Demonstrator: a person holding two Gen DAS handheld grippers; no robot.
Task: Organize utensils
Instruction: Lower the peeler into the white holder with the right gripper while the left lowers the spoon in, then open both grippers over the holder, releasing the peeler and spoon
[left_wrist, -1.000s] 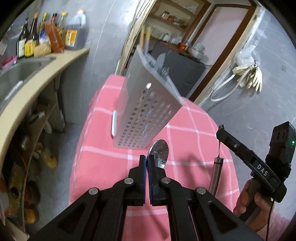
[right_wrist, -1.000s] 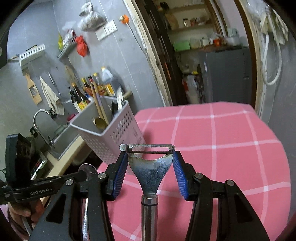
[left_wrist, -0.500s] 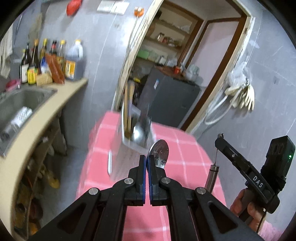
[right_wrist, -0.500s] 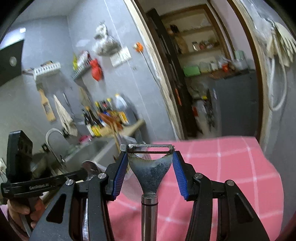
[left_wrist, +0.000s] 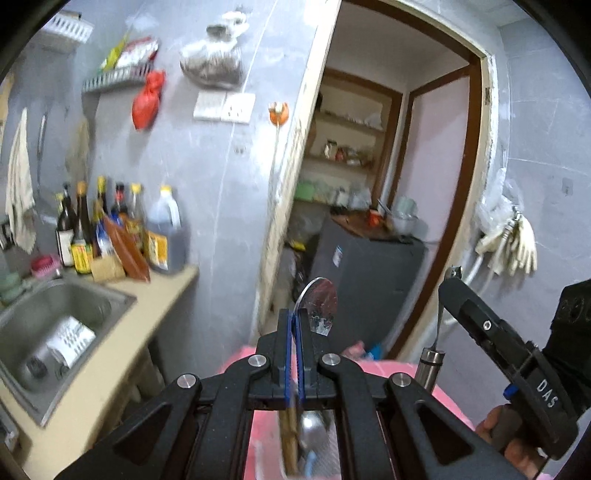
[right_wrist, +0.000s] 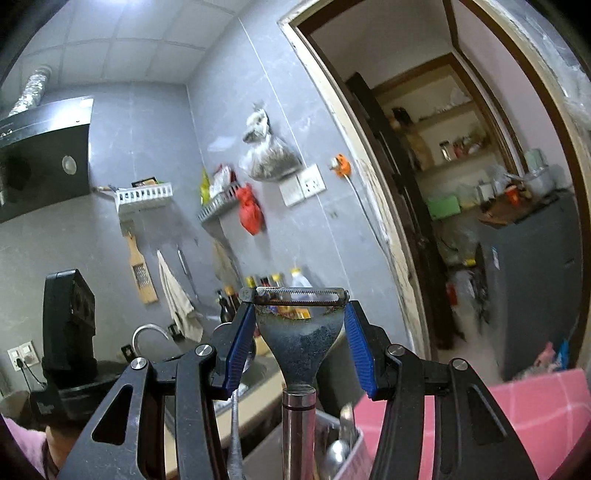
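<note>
The left tool (left_wrist: 295, 332) is clamped narrow on a spoon (left_wrist: 319, 304), bowl upward above the blue fingertips (left_wrist: 288, 350). The right tool (right_wrist: 301, 345) grips a peeler (right_wrist: 300, 332) by its head, blade uppermost. Both utensils are held raised above the utensil basket (right_wrist: 354, 454) on the pink-checked bench (right_wrist: 535, 406), with the sink (left_wrist: 55, 332) to the left.
</note>
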